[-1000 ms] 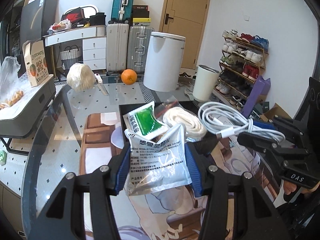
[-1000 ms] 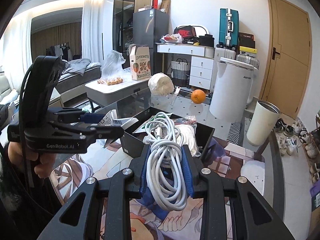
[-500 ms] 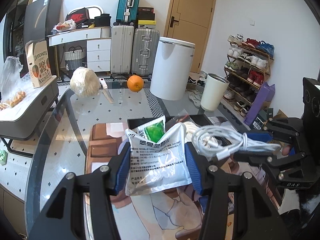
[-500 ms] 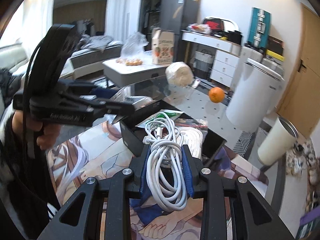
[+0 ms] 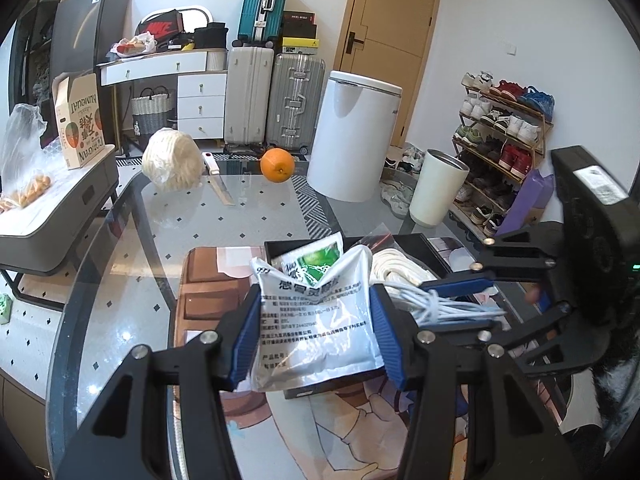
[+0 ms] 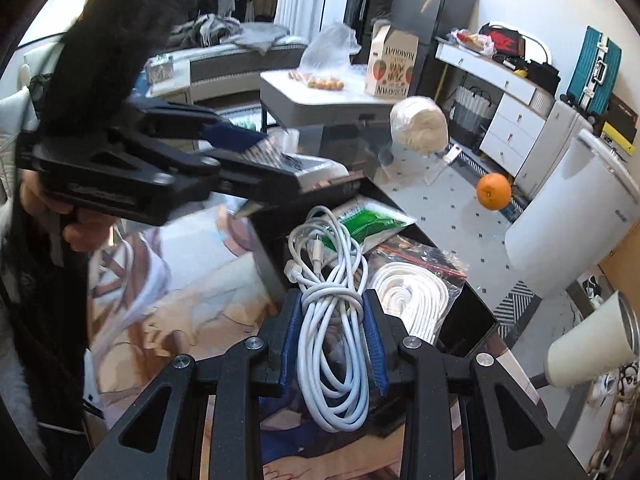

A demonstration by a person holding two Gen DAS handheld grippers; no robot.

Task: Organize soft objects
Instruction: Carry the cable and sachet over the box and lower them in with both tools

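Note:
My left gripper [image 5: 316, 332] is shut on a silver medicine pouch [image 5: 316, 320] and holds it above the near edge of a black tray [image 5: 420, 246]. My right gripper [image 6: 330, 340] is shut on a coiled white charging cable [image 6: 332, 320] over the same tray [image 6: 472, 320]; it shows in the left wrist view [image 5: 460, 300] just right of the pouch. In the tray lie a green sachet [image 6: 372, 226] and a bagged white rope coil [image 6: 412, 292]. The left gripper [image 6: 256, 160] appears blurred in the right wrist view.
The tray sits on a printed mat [image 5: 208, 280] on a glass table [image 5: 240, 216]. Farther back on the table are an orange [image 5: 277, 165], a knife [image 5: 218, 178] and a wrapped cabbage [image 5: 172, 164]. A white bin [image 5: 352, 136] and a beige cup [image 5: 438, 188] stand beyond the edge.
Both grippers have moved in over the tray and closer together. The right gripper with the cable has swung left toward the pouch. Both grips are unchanged.

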